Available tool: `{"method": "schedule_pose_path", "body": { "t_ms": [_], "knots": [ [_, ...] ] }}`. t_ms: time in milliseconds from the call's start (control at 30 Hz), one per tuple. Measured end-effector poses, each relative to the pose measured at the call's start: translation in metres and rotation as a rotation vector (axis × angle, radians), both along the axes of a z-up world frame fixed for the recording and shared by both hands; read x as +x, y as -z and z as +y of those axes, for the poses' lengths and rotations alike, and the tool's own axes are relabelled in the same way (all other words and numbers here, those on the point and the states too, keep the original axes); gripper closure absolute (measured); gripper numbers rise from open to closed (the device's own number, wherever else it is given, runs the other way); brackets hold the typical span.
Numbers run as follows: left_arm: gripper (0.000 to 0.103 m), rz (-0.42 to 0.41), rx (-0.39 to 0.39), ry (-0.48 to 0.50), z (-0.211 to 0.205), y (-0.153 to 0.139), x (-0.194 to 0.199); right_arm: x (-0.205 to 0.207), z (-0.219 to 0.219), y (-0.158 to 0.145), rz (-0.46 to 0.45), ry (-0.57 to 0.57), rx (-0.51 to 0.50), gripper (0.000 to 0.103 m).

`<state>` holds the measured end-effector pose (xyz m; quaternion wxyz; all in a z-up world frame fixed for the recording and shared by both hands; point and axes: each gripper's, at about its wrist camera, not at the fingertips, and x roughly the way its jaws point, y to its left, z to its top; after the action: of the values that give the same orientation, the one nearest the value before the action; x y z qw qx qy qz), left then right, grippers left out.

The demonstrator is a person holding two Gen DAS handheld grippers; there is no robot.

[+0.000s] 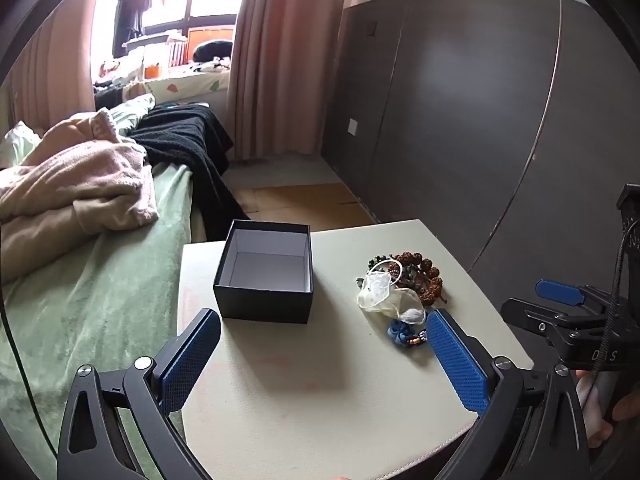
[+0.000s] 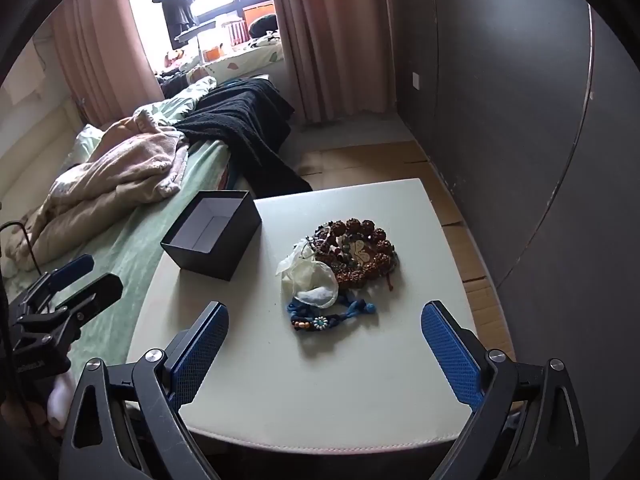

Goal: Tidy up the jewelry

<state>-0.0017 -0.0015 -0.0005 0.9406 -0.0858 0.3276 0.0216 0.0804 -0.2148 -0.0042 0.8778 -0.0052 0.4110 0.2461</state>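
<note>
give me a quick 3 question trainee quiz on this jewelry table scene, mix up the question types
1. True or false: the black cardboard box with the white lining already holds jewelry.
2. Multiple choice: the pile of brown beaded bracelets lies A) inside the box, B) on the pale square table beside the box, C) on the green bed blanket.
3. Fill in: the jaws of the left gripper and the right gripper both stand ____.

Key
1. False; the box is empty.
2. B
3. Open, with nothing between them.
</note>
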Motion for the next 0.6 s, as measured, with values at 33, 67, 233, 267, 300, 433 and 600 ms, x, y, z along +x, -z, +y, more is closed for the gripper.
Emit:
{"method": "schedule_pose_path", "body": {
  "t_ms": [33,67,233,267,300,433,600],
  "knots": [
    [0.001,0.0,-0.003,-0.002,0.0,-0.0005,0.0003,-0.0037,0.0004,0.0001,-0.004,0.002,-0.002,0.005],
    [0.001,0.0,-0.004,-0.004,0.0001,-0.001,0.0009,-0.0041,0.0003,0.0,-0.005,0.002,-0.003,0.005],
    [0.001,-0.012,-0.001,-0.005,-0.0013,-0.0033,0.0023,-0.0028,0.0002,0.0013,-0.009,0.002,-0.005,0.005],
    [0.001,-0.015,-0.005,-0.001,-0.0016,-0.0033,0.0024,-0.0031,-0.0007,0.0011,-0.01,0.003,-0.004,0.005],
    [0.001,-0.018,-0.008,0.003,-0.0021,-0.0032,0.0019,-0.0025,-0.0013,0.0007,-0.01,0.005,-0.003,0.005],
    [0.001,-0.025,0.001,0.017,-0.0063,-0.002,0.0031,-0.0004,-0.0052,0.0003,-0.01,0.012,0.003,0.005],
    [0.001,-0.025,0.0,0.024,-0.0079,0.0,0.0043,-0.0002,-0.0076,-0.0005,-0.013,0.011,0.009,0.005]
  ]
}}
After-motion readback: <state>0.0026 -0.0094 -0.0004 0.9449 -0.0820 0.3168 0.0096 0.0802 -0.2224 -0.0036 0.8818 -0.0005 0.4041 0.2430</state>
